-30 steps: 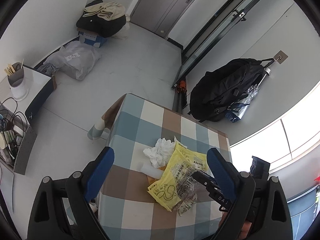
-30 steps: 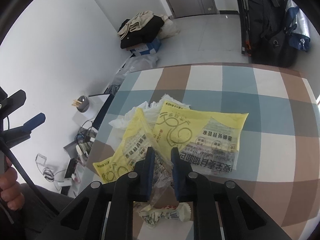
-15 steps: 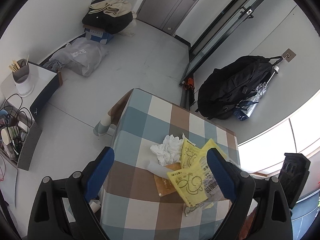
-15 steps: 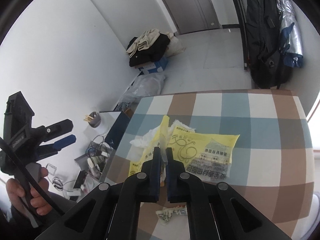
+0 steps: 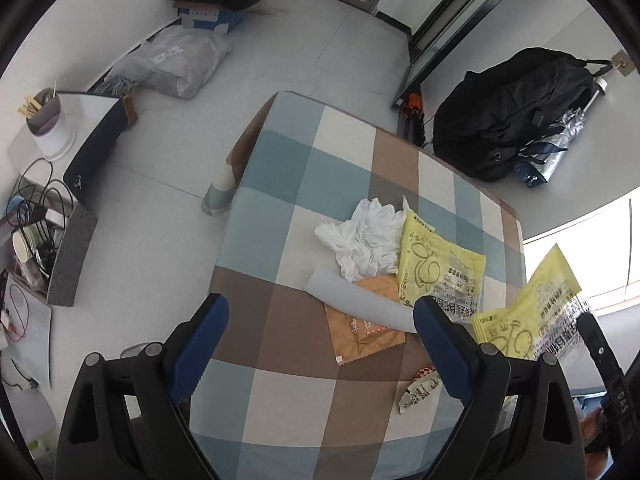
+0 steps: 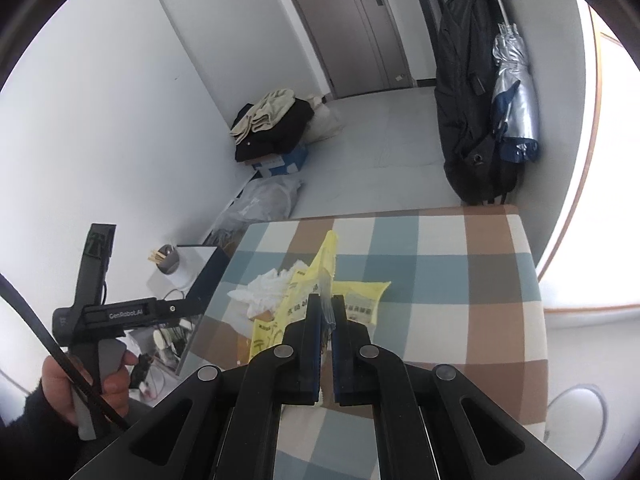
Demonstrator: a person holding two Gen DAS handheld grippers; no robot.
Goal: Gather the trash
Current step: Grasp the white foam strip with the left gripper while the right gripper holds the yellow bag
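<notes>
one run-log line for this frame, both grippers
right gripper: shut on yellow wrapper, lifted | left gripper: open, empty | on table: tissue, second yellow wrapper

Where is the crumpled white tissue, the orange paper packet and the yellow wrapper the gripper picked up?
Crumpled white tissue [image 5: 366,240], left wrist view, on its crinkled middle.
Orange paper packet [image 5: 360,334], left wrist view, on its flat face.
Yellow wrapper held in the right gripper [image 6: 327,312]: [image 5: 532,312], left wrist view, on its printed front.
</notes>
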